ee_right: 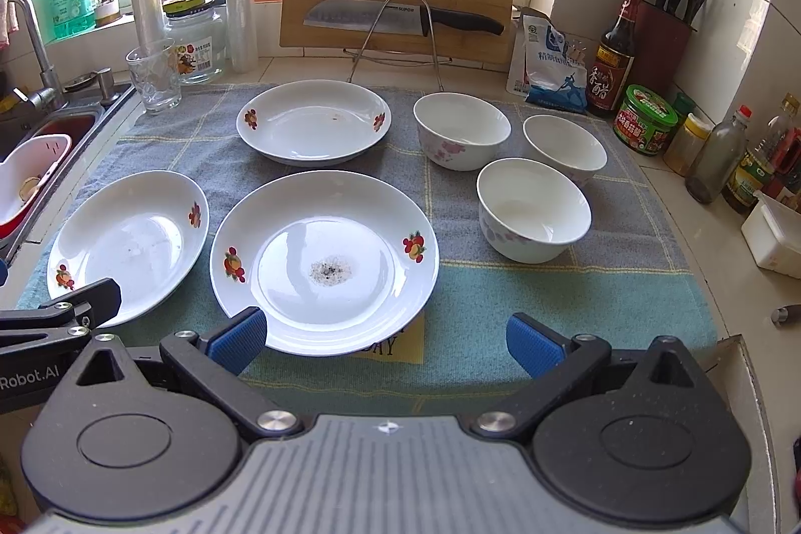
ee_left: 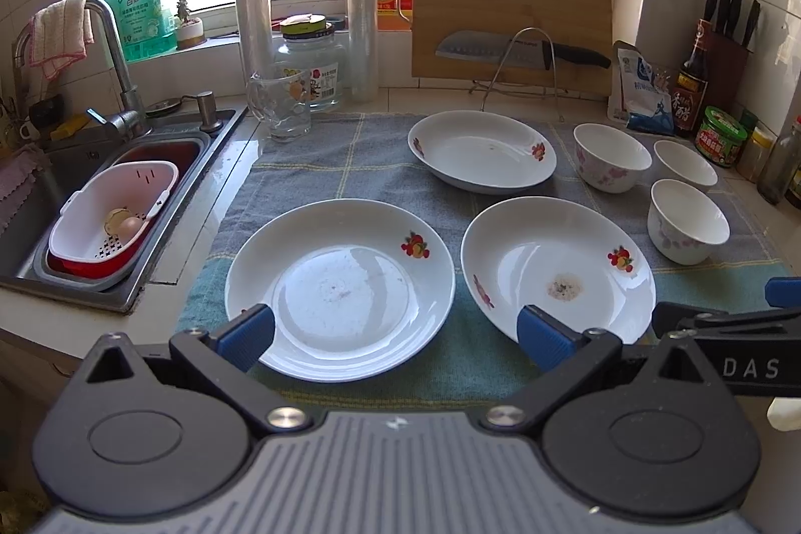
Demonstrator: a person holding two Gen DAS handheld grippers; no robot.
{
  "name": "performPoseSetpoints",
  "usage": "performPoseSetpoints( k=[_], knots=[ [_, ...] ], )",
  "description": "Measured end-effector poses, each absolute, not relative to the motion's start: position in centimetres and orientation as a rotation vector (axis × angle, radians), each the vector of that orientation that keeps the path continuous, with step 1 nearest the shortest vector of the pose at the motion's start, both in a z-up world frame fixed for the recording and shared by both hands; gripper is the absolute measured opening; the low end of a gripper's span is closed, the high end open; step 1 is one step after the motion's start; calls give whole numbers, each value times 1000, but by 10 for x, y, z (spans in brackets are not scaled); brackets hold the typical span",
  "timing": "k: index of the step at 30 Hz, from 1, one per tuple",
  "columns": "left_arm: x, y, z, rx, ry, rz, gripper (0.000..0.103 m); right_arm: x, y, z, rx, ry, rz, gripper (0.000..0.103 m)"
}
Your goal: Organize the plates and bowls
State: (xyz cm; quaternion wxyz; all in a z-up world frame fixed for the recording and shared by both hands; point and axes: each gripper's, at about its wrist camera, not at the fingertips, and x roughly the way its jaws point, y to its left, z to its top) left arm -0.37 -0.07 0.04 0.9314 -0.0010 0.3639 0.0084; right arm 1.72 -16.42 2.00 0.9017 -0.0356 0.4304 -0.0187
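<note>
Both the left gripper [ee_left: 395, 336] and right gripper [ee_right: 385, 336] were spread wide, holding nothing, low in the frame above three plates [ee_right: 320, 123] and three bowls [ee_right: 533, 208].

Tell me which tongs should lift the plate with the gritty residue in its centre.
Right. The right tongs hang open just before the residue plate, its near rim between their pads. The left tongs are open too, but centred on the left plate.

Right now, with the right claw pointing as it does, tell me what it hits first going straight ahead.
Probably the stained plate: the right claw is open, and the plate's near rim sits just ahead, toward its left finger. Height above the cloth is unclear, so it might pass over.
</note>
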Motion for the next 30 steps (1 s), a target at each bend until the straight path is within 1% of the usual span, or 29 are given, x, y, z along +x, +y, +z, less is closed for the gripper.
performPoseSetpoints(
  k=[30],
  knots=[
    [-4,-4,2,0,742,18,102,19,-167,22,-75,884,-31,103]
  ],
)
